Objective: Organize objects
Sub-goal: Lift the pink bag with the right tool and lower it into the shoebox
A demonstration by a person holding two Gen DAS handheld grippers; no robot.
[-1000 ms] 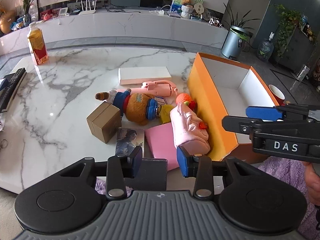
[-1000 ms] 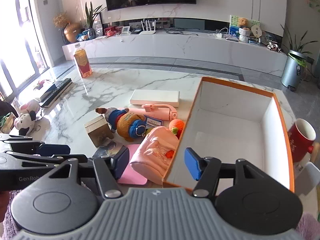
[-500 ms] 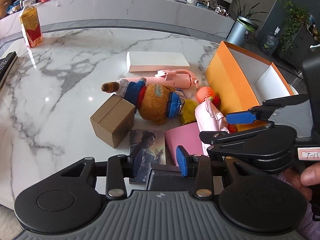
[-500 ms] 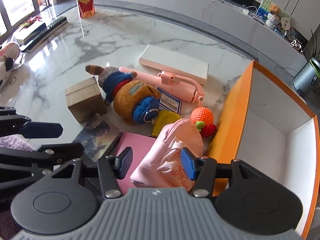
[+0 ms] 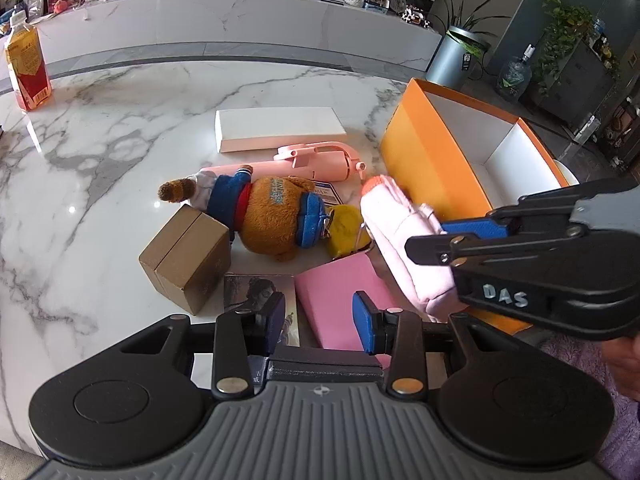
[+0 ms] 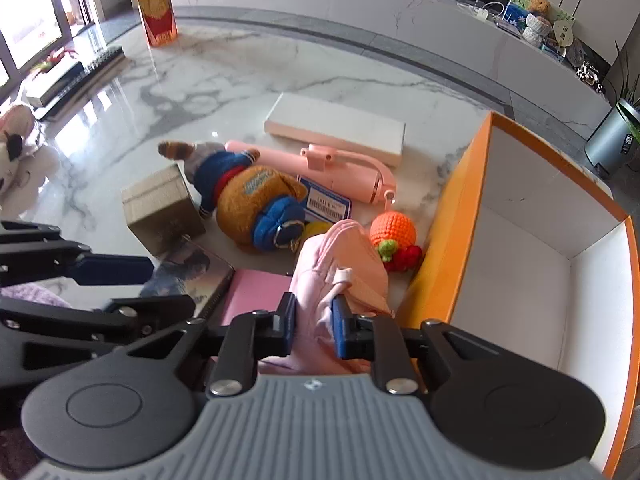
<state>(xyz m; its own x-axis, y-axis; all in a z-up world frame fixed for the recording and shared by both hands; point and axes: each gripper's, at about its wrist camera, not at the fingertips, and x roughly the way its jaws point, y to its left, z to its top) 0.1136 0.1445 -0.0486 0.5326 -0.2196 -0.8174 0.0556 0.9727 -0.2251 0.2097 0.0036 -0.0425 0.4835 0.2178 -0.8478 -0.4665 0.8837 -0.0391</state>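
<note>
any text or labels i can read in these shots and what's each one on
"DAS": white letters on the side of the right gripper.
Blue and white barcode tag beside the plush bear: print too blurred to read.
Lettering on the bear's orange sweater: too blurred.
Red and yellow label on the drink bottle: too small to read.
Book cover: no legible title.

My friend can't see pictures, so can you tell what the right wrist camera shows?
The right claw is shut on a pink pouch beside an open orange box on a marble table. Behind it lie a plush bear, a crocheted orange and a brown box.
</note>
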